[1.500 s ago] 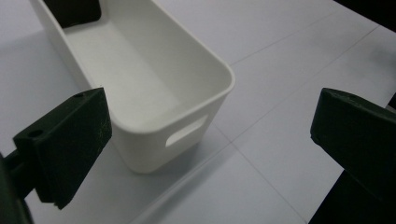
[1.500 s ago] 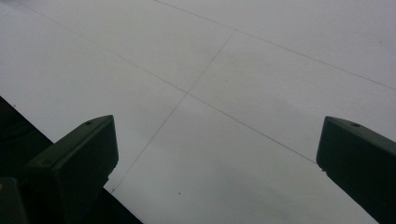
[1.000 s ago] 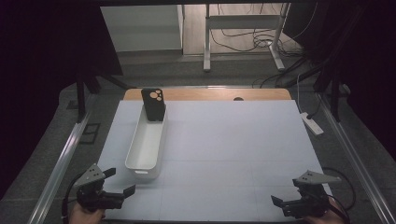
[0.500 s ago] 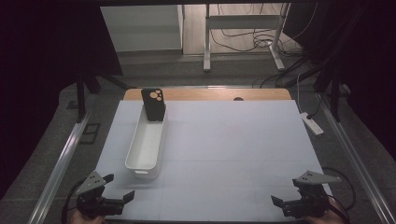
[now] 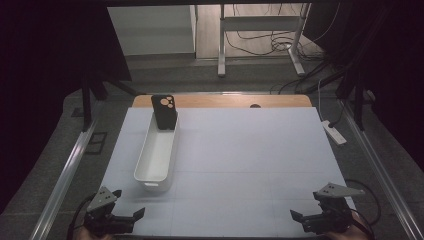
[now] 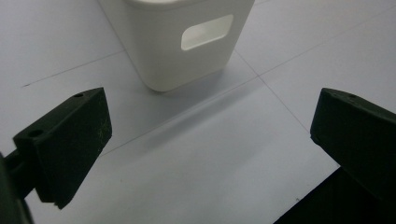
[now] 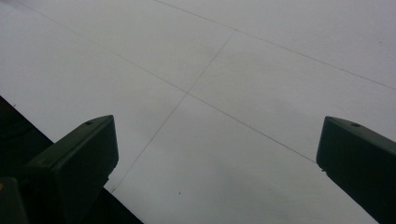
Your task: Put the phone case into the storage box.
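One white bin [image 5: 156,156] is sitting near the tabletop's [image 5: 250,160] left edge, one black phone case [image 5: 164,112] standing in its far end. Two hand-held grippers, left [image 5: 131,216] and right [image 5: 299,218], are hovering open-jawed at the near corners.

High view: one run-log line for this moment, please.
left gripper: open, empty, near table edge | right gripper: open, empty | long white plastic bin: on table | black phone case: upright in bin's far end
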Tool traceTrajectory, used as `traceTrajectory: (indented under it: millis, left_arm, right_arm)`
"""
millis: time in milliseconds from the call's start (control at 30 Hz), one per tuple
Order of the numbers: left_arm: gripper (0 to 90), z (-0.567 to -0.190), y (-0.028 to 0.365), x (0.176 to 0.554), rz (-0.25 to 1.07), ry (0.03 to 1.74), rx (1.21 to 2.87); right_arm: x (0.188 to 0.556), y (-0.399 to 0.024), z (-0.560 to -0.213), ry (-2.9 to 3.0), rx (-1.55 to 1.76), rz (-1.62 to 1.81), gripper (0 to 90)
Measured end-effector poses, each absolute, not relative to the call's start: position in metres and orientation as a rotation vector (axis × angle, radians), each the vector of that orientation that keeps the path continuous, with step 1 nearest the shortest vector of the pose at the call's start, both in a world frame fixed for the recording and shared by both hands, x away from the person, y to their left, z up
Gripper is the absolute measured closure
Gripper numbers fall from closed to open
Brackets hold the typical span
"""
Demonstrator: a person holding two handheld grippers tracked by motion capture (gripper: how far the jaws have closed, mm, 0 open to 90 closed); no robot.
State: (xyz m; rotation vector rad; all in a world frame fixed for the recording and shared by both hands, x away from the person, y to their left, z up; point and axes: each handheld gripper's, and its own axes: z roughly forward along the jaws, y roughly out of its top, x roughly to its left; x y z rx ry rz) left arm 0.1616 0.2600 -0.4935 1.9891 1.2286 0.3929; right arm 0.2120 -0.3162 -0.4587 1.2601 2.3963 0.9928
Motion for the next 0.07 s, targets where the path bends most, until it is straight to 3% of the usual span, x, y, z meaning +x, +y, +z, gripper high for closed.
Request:
traceTrajectory:
  millis: [67]
  left_arm:
    - [0.0, -0.4933, 0.2607, 0.1618, 0.388, 1.230, 1.979]
  right_arm:
    - [0.2120, -0.3162, -0.4588, 2.396, 1.258, 0.990, 0.0]
